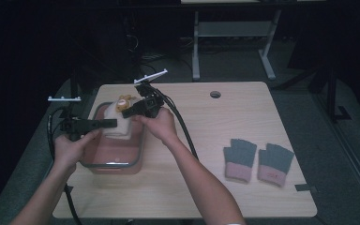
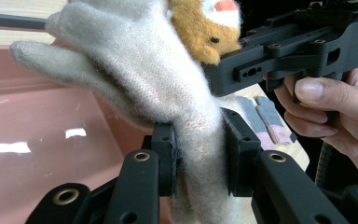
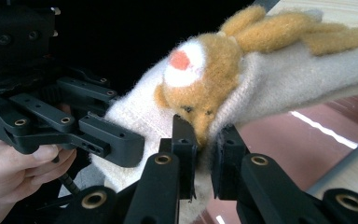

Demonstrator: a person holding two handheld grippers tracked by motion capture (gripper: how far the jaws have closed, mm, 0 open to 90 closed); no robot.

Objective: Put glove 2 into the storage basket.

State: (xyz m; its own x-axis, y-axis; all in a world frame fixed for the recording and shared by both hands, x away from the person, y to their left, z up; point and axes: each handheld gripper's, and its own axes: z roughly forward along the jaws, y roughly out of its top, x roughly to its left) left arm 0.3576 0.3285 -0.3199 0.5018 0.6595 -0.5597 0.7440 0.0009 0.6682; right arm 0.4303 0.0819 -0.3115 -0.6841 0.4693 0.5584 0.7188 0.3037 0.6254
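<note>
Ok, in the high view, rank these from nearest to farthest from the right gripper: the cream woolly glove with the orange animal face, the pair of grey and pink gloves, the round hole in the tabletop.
1. Cream woolly glove with the orange animal face: clamped in the right gripper, over the pink tub.
2. Round hole in the tabletop: further right, toward the far edge.
3. Pair of grey and pink gloves: farthest, on the table's near right part.

No text, label, brand name or number can be read anywhere. The right-hand grey and pink glove (image 1: 274, 164), right of the pink tub (image 1: 114, 161), bears a small red mark on its cuff, too blurred to read.
</note>
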